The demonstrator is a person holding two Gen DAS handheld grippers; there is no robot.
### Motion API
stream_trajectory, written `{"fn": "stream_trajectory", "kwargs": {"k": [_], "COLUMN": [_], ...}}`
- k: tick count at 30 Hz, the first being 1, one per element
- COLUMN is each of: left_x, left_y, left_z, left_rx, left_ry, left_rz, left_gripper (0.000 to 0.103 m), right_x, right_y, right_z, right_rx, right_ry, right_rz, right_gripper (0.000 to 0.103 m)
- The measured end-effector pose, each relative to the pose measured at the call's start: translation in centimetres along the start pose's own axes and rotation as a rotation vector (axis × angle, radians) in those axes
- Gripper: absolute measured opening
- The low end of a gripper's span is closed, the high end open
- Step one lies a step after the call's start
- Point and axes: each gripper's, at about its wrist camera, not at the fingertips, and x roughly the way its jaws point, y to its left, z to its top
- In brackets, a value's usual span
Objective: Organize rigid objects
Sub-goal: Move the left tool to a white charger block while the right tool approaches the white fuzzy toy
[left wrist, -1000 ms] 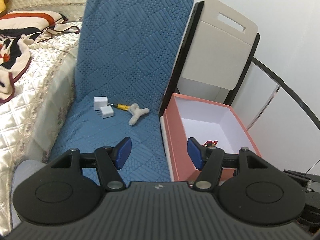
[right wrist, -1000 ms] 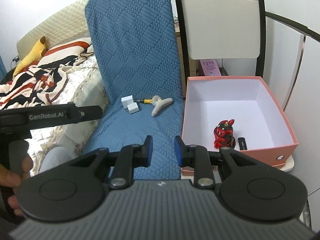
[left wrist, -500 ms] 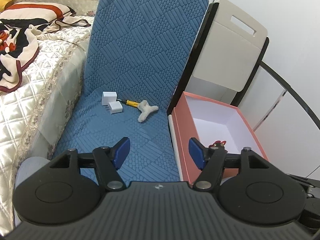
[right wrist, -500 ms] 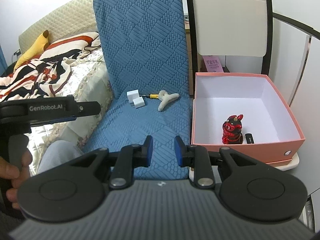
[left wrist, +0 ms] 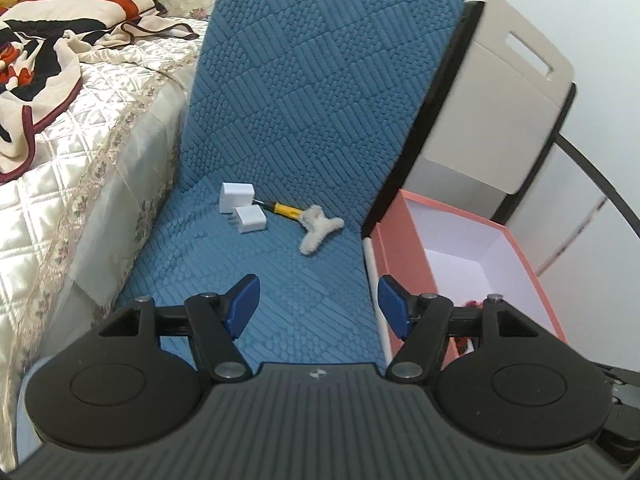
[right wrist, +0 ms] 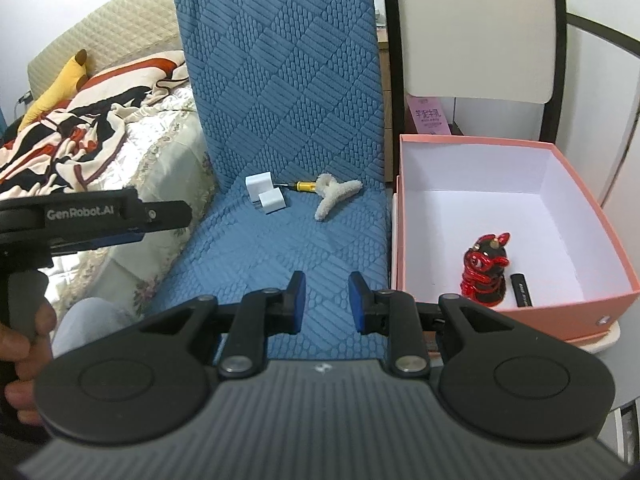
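Note:
Two white charger plugs [left wrist: 244, 208] [right wrist: 266, 194], a small yellow screwdriver [left wrist: 285, 210] [right wrist: 304, 187] and a fuzzy white hair claw [left wrist: 319, 229] [right wrist: 334, 196] lie at the back of a blue quilted chair seat [left wrist: 280, 280] [right wrist: 320, 248]. A pink box [left wrist: 404, 264] [right wrist: 516, 316] stands to the right and holds a red-black figurine [right wrist: 485, 274] and a small black stick [right wrist: 521, 290]. My left gripper [left wrist: 316, 304] is open and empty over the seat's front. My right gripper [right wrist: 326, 302] is partly open and empty there too.
A bed with a cream quilt [left wrist: 60, 160] and a patterned blanket [right wrist: 80, 120] lies to the left. A beige-backed chair [left wrist: 492, 100] [right wrist: 476, 40] stands behind the box. The left gripper's body [right wrist: 92, 216] and a hand [right wrist: 20, 344] show at the right view's left edge.
Both grippers have moved forward toward the chair seat, so the objects look nearer. The left view has shifted left, away from the box. Neither jaw has changed.

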Motion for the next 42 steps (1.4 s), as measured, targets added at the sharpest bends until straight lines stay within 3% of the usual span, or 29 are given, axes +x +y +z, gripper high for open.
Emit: {"fn": "stream_trajectory", "kwargs": {"k": [22, 28, 30, 33, 42], "left_x": [16.4, 20.2, 21.3, 23.2, 28.7], "left_y": [5.4, 7.4, 7.9, 9.0, 11.2], "left_z": [3.6, 4.7, 5.2, 5.8, 7.7], "left_rx": [-0.002, -0.007, -0.006, -0.014, -0.055], "left_ry": [0.017, 0.05, 0.051, 0.069, 0.134], "left_rz": [0.081, 0.097, 0.109, 0.14, 0.139], "left_gripper": [0.077, 0.078, 0.084, 0.086, 0.086], "right_x": [15.0, 18.7, 19.8, 21.4, 25.5], "right_y": [0.8, 2.2, 2.4, 2.3, 2.6], "right_z": [1.9, 2.0, 2.2, 2.6, 4.5], "right_rx": [0.008, -0.049, -0.047, -0.031, -0.009], "right_ry": [0.063, 0.094, 0.096, 0.096, 0.089], "right_rz": [0.007, 0.028, 0.029, 0.024, 0.06], "right_gripper": [0.028, 0.034, 0.047, 0.06, 0.06]}}
